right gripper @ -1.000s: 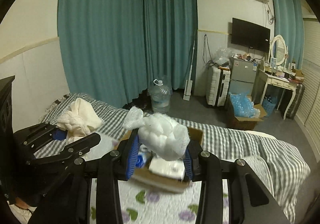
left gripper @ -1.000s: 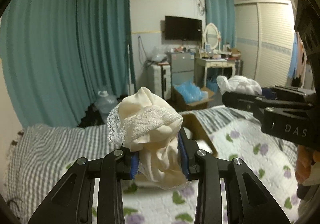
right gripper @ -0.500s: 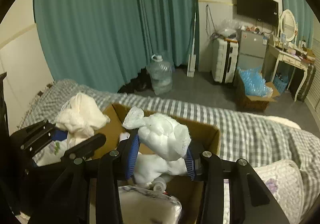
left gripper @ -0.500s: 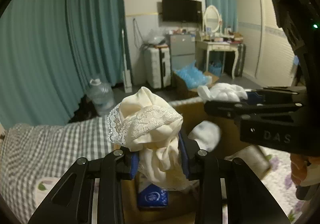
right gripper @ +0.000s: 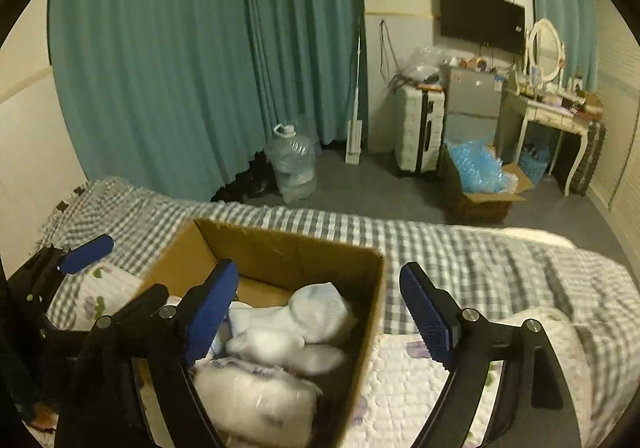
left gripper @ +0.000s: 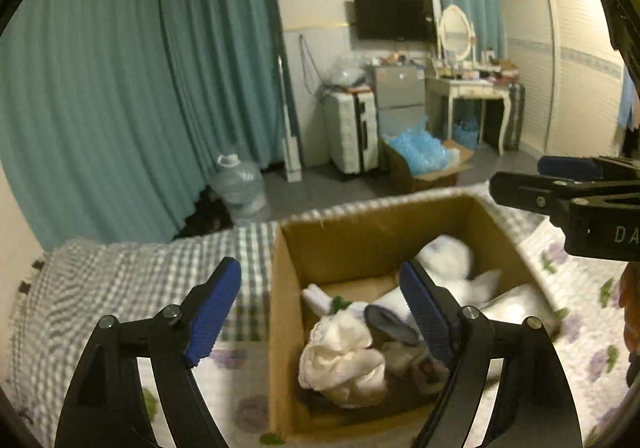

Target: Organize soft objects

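A brown cardboard box (left gripper: 282, 288) stands open on the bed; it also shows in the right wrist view (right gripper: 372, 288). A cream lace-trimmed cloth (left gripper: 344, 356) lies inside it at the near left. A white soft bundle (right gripper: 316, 312) lies inside too, and shows in the left wrist view (left gripper: 444, 256). My left gripper (left gripper: 320, 312) is open and empty above the box. My right gripper (right gripper: 316, 312) is open and empty above the box's right wall; it shows at the right edge of the left wrist view (left gripper: 560, 184).
The bed has a grey checked sheet (right gripper: 440, 244) and a floral quilt (left gripper: 580, 288). Beyond it stand a water jug (right gripper: 290, 164), a white suitcase (right gripper: 418, 128), a box of blue plastic (right gripper: 480, 176), a dressing table (right gripper: 552, 116) and teal curtains (right gripper: 180, 68).
Both grippers have opened. The cream cloth dropped from my left gripper into the box, and the white bundle dropped from my right gripper into the box. Both views tilted down.
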